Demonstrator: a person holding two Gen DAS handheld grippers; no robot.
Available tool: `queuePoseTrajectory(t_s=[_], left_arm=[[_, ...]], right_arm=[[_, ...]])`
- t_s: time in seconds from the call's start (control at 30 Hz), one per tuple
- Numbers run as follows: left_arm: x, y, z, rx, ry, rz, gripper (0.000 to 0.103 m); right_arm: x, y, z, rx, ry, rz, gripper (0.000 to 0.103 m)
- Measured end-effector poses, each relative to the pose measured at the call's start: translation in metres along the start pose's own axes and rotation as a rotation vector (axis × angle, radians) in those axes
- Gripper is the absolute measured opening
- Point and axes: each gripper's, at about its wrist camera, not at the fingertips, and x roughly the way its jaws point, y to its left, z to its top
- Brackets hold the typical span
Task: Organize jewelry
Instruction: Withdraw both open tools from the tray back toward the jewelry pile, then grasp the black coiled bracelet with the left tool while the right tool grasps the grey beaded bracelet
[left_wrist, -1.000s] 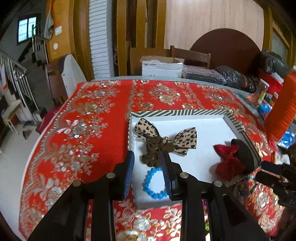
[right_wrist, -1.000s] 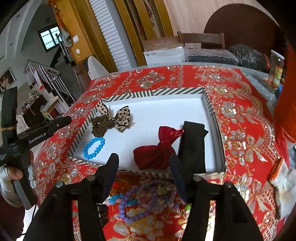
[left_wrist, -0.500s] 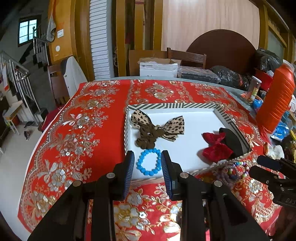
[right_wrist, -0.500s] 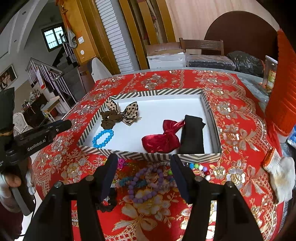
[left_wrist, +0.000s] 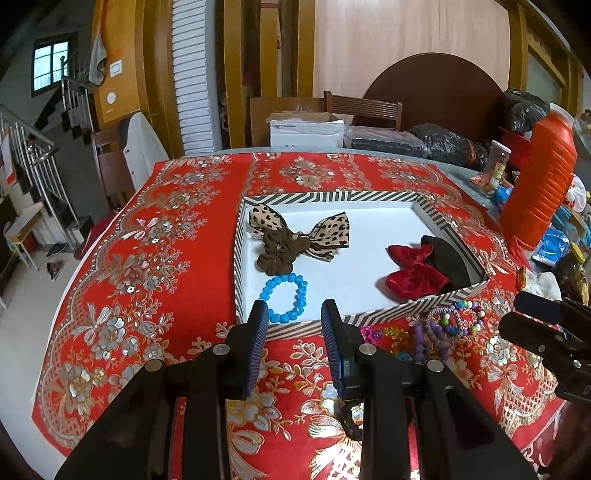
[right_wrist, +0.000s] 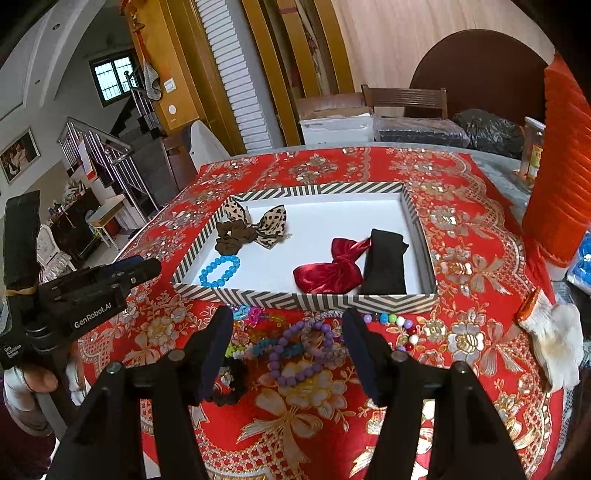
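**Both tools empty in front of the tray**

Your left tool (left_wrist: 294, 314) stands partly open and holds nothing, just short of the striped tray (right_wrist: 303, 295), where the blue bracelet (right_wrist: 218, 271), leopard bow (right_wrist: 267, 223), red bow (right_wrist: 327, 271) and black cloth (right_wrist: 384, 262) lie. Your right tool (right_wrist: 288, 325), wider and empty, hangs over the loose bead bracelets (right_wrist: 295, 350) on the counter (right_wrist: 480, 266); their count is hard to tell.

Middle of the striped tray (right_wrist: 306, 297) is bare white – easy way in. Its low walls ring it, the orange jug (right_wrist: 565, 158) crowds the right, the bead pile (right_wrist: 295, 347) blocks the front.
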Motion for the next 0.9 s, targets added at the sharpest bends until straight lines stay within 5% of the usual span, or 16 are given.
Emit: queuePoseTrajectory(t_s=[0.37, 0.73, 0.9], left_arm=[[0.0, 0.001, -0.007, -0.02, 0.033, -0.039, 0.027], [0.008, 0.011, -0.026, -0.056, 0.158, -0.251, 0.03], [0.021, 0.002, -0.044, -0.039, 0.234, -0.288, 0.031]], right_arm=[[-0.01, -0.004, -0.006, 0.003, -0.013, -0.005, 0.064], [0.002, -0.032, -0.028, 0.035, 0.054, -0.027, 0.064], [0.018, -0.042, -0.043, 0.038, 0.104, -0.032, 0.063]])
